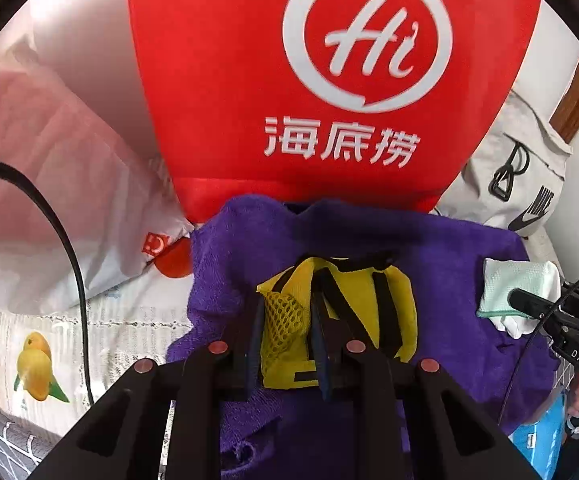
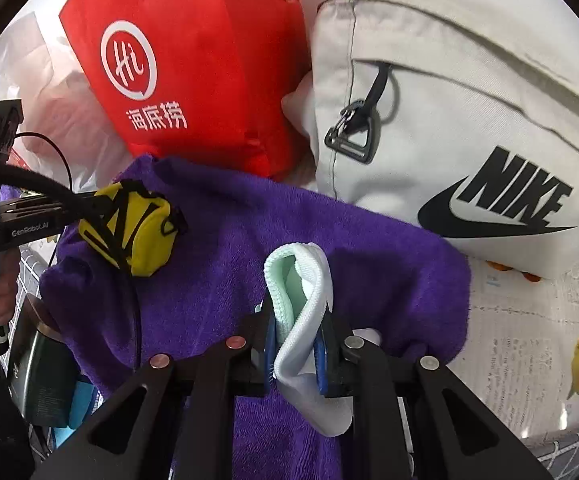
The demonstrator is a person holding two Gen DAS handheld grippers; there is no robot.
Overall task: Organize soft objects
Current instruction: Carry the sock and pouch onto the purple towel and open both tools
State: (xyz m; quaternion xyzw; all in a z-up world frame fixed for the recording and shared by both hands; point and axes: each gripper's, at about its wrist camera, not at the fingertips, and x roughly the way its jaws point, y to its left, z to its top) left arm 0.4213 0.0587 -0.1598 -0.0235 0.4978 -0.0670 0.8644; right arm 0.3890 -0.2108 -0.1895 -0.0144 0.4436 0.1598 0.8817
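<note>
A purple towel [image 1: 449,264] lies spread on the table, also in the right wrist view [image 2: 229,248]. My left gripper [image 1: 285,312] is shut on a small yellow pouch with black straps [image 1: 353,312], held over the towel; it shows in the right wrist view [image 2: 137,232] at the left. My right gripper [image 2: 295,332] is shut on a folded white and mint-green sock [image 2: 301,312] over the towel's near part. The sock also shows in the left wrist view [image 1: 517,284] at the right.
A red bag with a white "Hi" logo [image 1: 329,80] stands behind the towel. A white Nike bag [image 2: 469,120] stands to its right. A pink and white plastic bag [image 1: 49,160] lies at the left. A fruit-print tablecloth [image 2: 529,340] covers the table.
</note>
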